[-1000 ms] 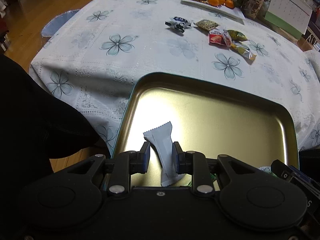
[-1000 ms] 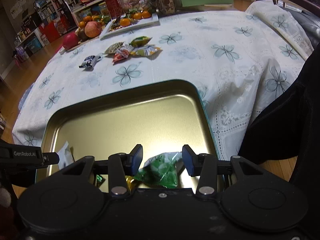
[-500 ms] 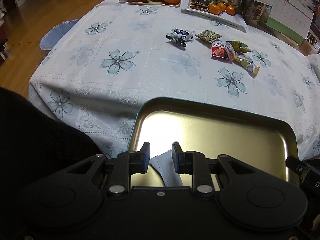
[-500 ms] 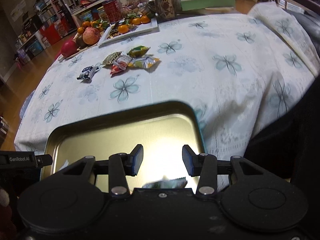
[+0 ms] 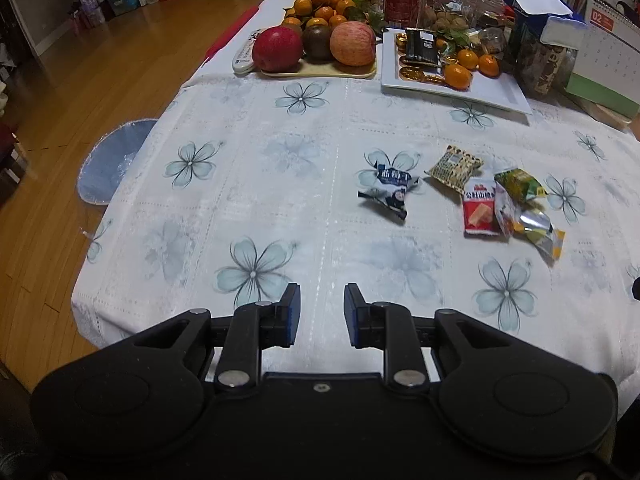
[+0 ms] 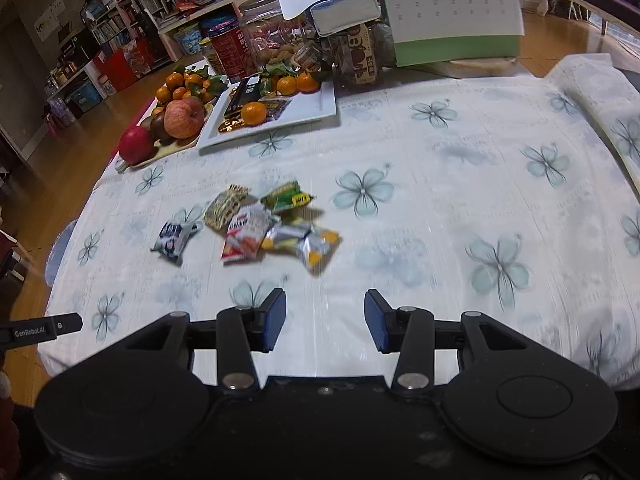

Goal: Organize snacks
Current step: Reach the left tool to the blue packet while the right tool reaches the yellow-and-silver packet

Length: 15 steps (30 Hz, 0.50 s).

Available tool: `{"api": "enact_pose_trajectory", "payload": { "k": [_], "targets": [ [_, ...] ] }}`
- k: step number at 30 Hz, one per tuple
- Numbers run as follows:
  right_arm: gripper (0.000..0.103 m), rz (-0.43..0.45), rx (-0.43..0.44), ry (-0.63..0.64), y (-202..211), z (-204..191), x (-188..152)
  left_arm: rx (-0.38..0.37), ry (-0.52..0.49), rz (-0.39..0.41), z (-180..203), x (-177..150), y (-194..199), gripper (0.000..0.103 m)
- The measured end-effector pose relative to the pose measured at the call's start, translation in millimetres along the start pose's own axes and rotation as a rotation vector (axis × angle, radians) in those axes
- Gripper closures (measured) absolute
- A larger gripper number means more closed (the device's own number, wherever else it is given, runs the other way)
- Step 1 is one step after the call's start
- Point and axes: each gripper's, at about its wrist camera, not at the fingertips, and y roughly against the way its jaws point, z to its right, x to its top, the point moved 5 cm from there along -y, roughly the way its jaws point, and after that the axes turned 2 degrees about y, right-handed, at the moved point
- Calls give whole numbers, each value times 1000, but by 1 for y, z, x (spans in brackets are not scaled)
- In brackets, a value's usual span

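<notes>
Several wrapped snacks lie in a loose group on the flowered tablecloth (image 5: 280,152): a blue-white packet (image 5: 390,189), a patterned beige one (image 5: 454,167), a red one (image 5: 480,209), a green one (image 5: 518,185) and a silver-yellow one (image 5: 538,232). The right wrist view shows the same group: blue-white (image 6: 173,237), red (image 6: 244,234), green (image 6: 286,196), silver-yellow (image 6: 308,242). My left gripper (image 5: 319,314) is open and empty, short of the blue-white packet. My right gripper (image 6: 325,320) is open and empty, short of the group. The metal tray is out of view.
At the far end stand a board of apples and tangerines (image 5: 320,46), a white plate with tangerines and sweets (image 5: 452,80), jars (image 6: 260,40), a tissue box (image 6: 344,8) and a desk calendar (image 6: 452,8). A blue stool (image 5: 112,168) stands off the table's left edge.
Both grippers have lifted away from the metal tray and moved forward over the table. The grey packet and the green packet stayed behind in the tray, which has dropped out of view.
</notes>
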Motion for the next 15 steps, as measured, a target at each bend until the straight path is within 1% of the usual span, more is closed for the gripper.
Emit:
{"api": "enact_pose_trajectory", "payload": {
  "k": [4, 8, 12, 15],
  "targets": [
    [58, -26, -15, 18, -26, -4, 32, -21, -7, -8, 12, 26, -20, 70],
    [58, -76, -8, 17, -58, -8, 53, -38, -45, -11, 27, 49, -43, 69],
    [58, -130, 31, 29, -96, -15, 67, -97, -46, -49, 35, 63, -67, 69],
    [57, -171, 89, 4, -125, -15, 73, -115, -6, -97, 35, 66, -81, 69]
  ]
}}
